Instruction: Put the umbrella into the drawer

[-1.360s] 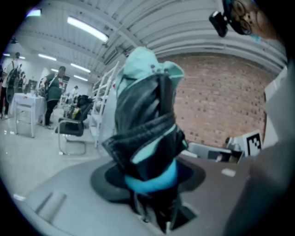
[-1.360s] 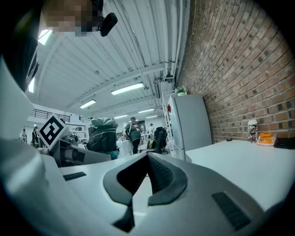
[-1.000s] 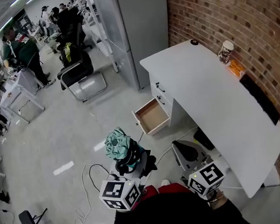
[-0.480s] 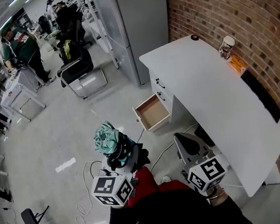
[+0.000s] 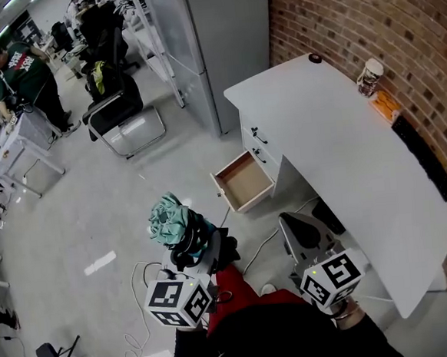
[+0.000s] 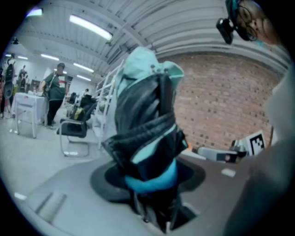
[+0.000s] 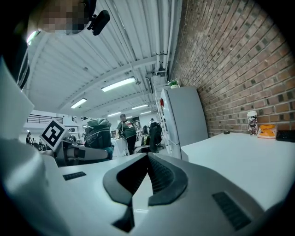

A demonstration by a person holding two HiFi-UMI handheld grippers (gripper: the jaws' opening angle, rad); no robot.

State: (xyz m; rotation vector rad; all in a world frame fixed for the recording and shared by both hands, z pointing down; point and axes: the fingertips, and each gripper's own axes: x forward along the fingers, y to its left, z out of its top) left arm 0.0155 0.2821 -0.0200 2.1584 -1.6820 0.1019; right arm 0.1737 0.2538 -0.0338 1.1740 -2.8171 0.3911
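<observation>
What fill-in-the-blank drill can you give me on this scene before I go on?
1. The left tongs are shut on the umbrella; the right tongs hold ____.
2. The drawer of the desk stands ____.
3. The desk stands against a ____ wall.
Missing words: nothing; open; brick.
</observation>
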